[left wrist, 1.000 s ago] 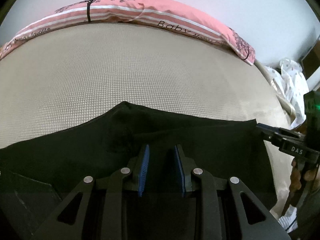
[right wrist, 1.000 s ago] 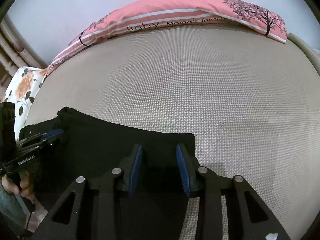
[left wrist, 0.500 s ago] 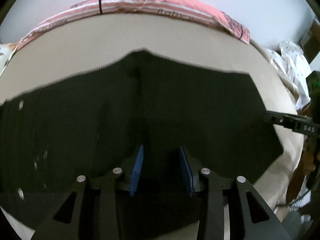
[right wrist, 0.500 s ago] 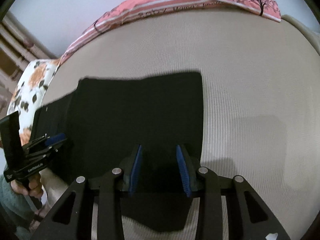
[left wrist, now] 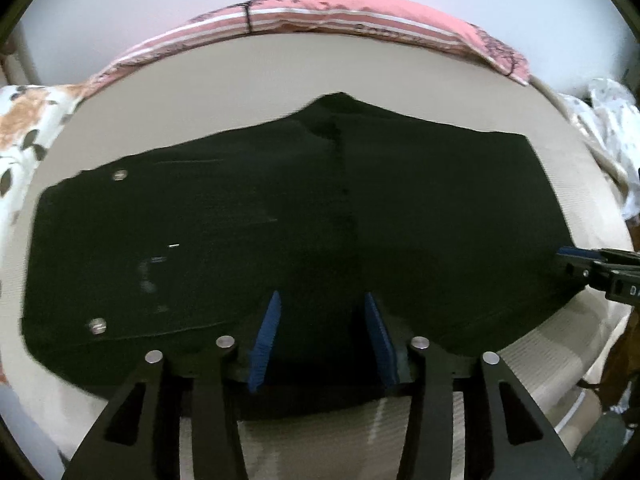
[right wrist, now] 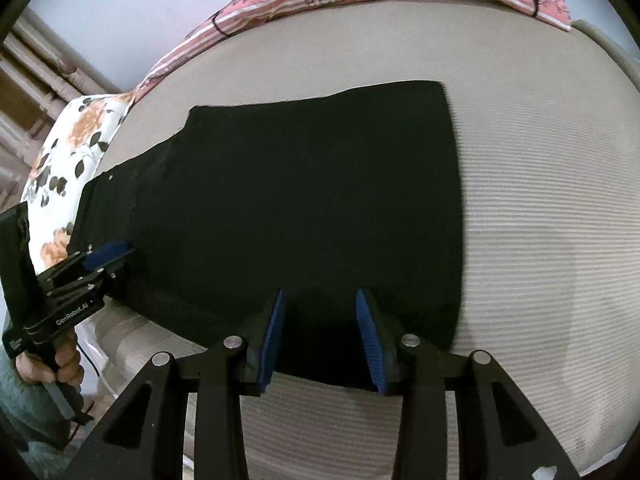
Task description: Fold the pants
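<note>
Black pants (left wrist: 320,220) lie spread flat on the beige bed (left wrist: 248,80), with two metal studs (left wrist: 97,325) at their left end. My left gripper (left wrist: 321,300) hangs over their near edge. Its jaws are opening, and dark cloth lies between the blue pads (left wrist: 266,340) without being pressed. In the right wrist view the pants (right wrist: 300,200) reach from the floral pillow side to a straight right edge. My right gripper (right wrist: 320,296) stands open over the near right corner, cloth between its pads. Each gripper shows in the other's view: the right gripper (left wrist: 576,258), the left gripper (right wrist: 108,256).
A pink striped pillow (left wrist: 340,12) runs along the far side of the bed by the wall. A floral pillow (right wrist: 68,148) lies at the left end, and white patterned cloth (left wrist: 612,120) at the right. A hand (right wrist: 64,364) holds the left gripper's handle off the bed's edge.
Both grippers have drawn back towards the near side of the bed, so much more of the pants now stretches ahead of them. The left jaws have widened.
</note>
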The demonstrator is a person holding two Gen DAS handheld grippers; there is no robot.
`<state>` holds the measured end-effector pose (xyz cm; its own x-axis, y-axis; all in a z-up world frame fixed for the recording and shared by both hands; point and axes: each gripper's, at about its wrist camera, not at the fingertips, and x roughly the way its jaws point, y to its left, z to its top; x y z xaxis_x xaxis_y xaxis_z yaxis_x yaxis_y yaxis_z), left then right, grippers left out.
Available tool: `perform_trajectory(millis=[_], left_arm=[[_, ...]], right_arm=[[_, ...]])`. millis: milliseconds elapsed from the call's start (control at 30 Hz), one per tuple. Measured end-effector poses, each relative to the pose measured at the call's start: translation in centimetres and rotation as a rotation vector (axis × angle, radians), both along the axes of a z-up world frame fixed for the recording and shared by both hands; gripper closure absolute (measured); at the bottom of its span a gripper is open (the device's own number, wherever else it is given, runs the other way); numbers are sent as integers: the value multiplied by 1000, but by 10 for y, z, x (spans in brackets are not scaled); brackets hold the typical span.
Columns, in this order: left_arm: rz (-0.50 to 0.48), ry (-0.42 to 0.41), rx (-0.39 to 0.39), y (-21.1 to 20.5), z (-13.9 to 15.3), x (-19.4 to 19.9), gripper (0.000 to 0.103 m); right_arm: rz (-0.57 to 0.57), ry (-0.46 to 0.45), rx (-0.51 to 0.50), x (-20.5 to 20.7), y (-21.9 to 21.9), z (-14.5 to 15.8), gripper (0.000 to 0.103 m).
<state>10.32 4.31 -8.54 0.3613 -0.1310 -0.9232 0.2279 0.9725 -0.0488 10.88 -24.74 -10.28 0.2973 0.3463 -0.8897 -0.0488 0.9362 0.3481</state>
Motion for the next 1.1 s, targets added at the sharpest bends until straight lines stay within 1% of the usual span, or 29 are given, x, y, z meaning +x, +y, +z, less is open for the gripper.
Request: perform_trajectory(millis=[133, 300, 400, 500, 567, 633, 733, 833, 933, 967, 1033, 1100], left_arm=[[46, -16, 15, 22, 12, -2, 53], [112, -36, 58, 51, 25, -5, 49], [150, -38, 32, 74, 33, -7, 49], [196, -37, -46, 100, 42, -10, 48], [243, -40, -103, 122, 47, -11, 47], [286, -36, -129, 142, 50, -14, 46], [346, -21, -177, 175, 51, -19, 44], [413, 18, -258, 205, 43, -26, 43], [478, 85, -379, 231, 26, -32, 43], [494, 102, -416, 238, 20, -34, 43], [516, 121, -461, 246, 12, -37, 43], [522, 135, -536, 254, 3, -39, 43]], right_arm=[[60, 9, -3, 3, 27, 0, 67], [115, 14, 2, 6, 60, -1, 67], [147, 19, 2, 10, 79, 0, 67], [185, 27, 5, 13, 98, 0, 66], [210, 33, 9, 14, 110, 0, 65], [229, 35, 4, 16, 120, 0, 59], [266, 37, 6, 17, 135, 2, 58], [290, 49, 36, 18, 146, 3, 52], [286, 61, 77, 21, 153, 4, 46], [280, 62, 91, 21, 155, 5, 45], [269, 61, 114, 22, 155, 8, 43], [253, 54, 122, 24, 154, 10, 42]])
